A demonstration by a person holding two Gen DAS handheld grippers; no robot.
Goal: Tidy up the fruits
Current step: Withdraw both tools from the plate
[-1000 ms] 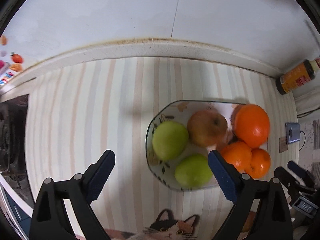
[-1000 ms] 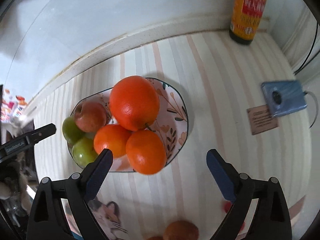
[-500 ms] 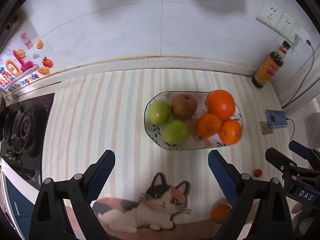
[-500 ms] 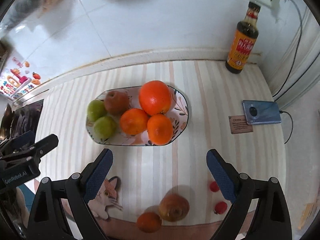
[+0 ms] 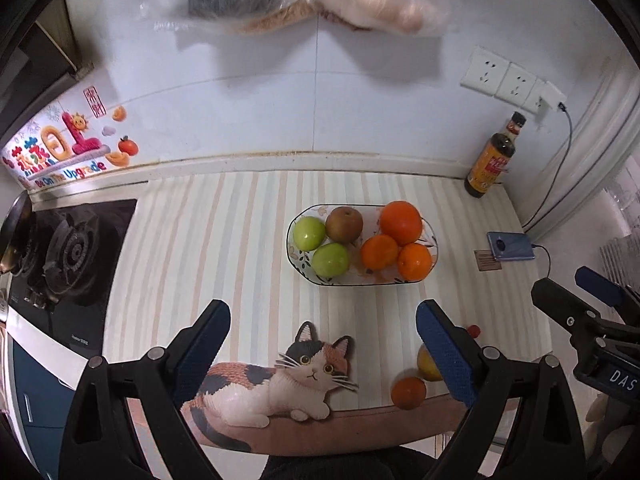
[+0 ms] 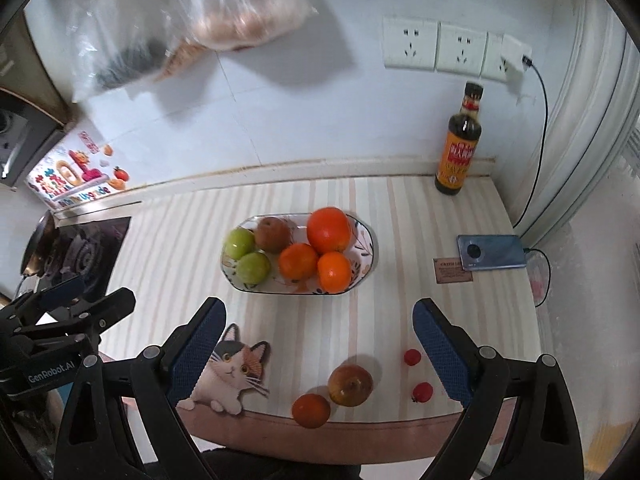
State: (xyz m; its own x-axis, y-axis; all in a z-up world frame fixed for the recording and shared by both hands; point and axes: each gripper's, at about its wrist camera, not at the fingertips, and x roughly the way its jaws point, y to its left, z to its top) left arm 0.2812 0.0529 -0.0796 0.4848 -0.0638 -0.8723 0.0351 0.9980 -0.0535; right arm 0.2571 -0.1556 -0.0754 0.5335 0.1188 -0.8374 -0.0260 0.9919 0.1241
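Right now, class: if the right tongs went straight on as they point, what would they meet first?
Probably the striped countertop just short of the fruit plate; the right tongs are open and empty, though depth is unclear.

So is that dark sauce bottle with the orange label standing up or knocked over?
Upright. The dark sauce bottle with the orange label stands on its base in the striped counter's back corner, cap pointing up toward the wall sockets.

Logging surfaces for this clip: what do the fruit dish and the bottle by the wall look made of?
Dish: likely glazed ceramic; glossy white with a painted leaf pattern and dark rim. Bottle: looks like dark glass, shiny, with an orange paper label; plastic can't be ruled out.
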